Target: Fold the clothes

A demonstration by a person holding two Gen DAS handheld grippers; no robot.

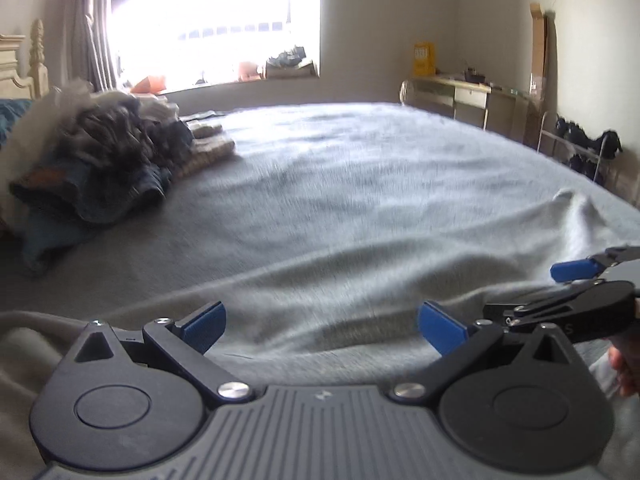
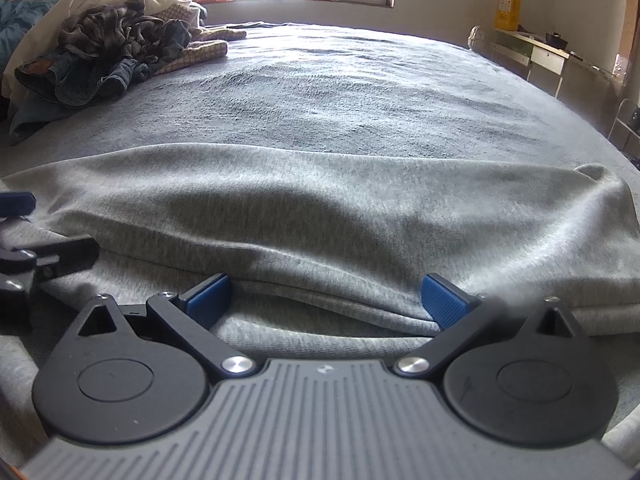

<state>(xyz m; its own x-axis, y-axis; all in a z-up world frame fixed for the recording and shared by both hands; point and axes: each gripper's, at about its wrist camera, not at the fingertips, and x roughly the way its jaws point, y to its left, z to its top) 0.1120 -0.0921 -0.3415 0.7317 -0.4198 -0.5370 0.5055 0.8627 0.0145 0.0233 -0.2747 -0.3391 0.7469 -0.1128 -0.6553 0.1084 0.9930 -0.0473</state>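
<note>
**Both grippers spread wide over a grey garment on the bed**

The left gripper [image 1: 322,330] has its blue-padded fingers spread wide, with nothing between them; it sits low over the near part of a light grey garment [image 1: 360,280]. The right gripper [image 2: 328,300] is likewise splayed wide and grips nothing. Its two blue pads [image 2: 444,300] sit just at a folded edge of the same grey garment [image 2: 320,216], where one layer of cloth lies over another; whether the pads touch the cloth is hard to say from this angle.

The garment lies spread across the near part of the bed, on a darker grey bedcover [image 2: 340,92]. Its far edge runs as a soft ridge from left to right, and at the right it ends in a small raised corner [image 2: 596,170]. The two grippers are near each other: the right one shows at the right edge of the left wrist view [image 1: 576,280], and part of the left one shows at the left edge of the right wrist view.

Far back on the left of the bed sits a heap of unfolded clothes [image 2: 108,48], with plaid cloth and denim in it, well apart from the grey garment. Behind it a bright window [image 1: 216,20] washes out the left wrist view, which is also blurred. A desk [image 1: 460,98] stands along the right wall.
</note>
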